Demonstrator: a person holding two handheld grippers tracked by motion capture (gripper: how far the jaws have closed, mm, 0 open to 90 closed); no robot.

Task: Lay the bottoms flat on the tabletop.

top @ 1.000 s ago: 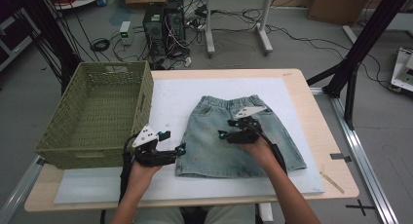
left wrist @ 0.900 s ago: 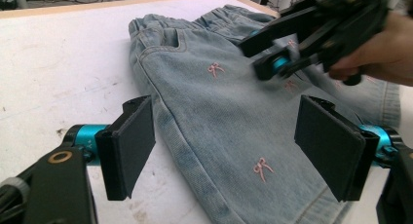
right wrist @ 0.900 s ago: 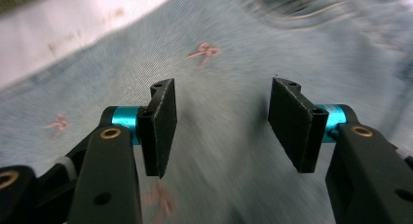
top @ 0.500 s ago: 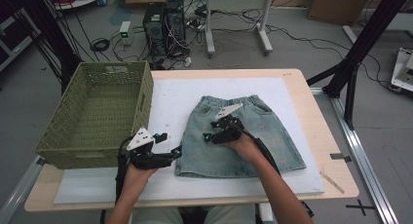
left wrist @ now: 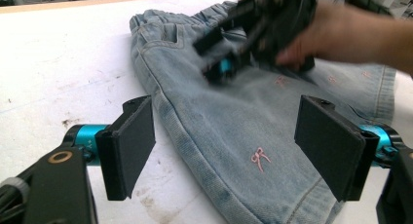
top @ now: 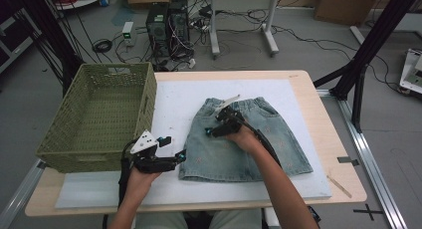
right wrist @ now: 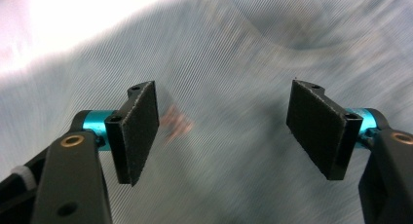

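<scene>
Right gripper (top: 215, 128) has shifted left over the shorts (top: 278, 149), jaws just opening, empty; left gripper (top: 180, 157) gapes at the hem, whose pink stitching shows in the left gripper view.

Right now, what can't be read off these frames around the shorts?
- Denim shorts, high view: the middle is covered by the right hand-held gripper and its hand.
- Left gripper view: the hem corner is cut off by the bottom edge, between the left hand-held gripper jaws.
- Right gripper view: motion blur smears the pink embroidery; its shape can't be told.
- Green basket, high view: its near wall hides part of the floor inside.
</scene>
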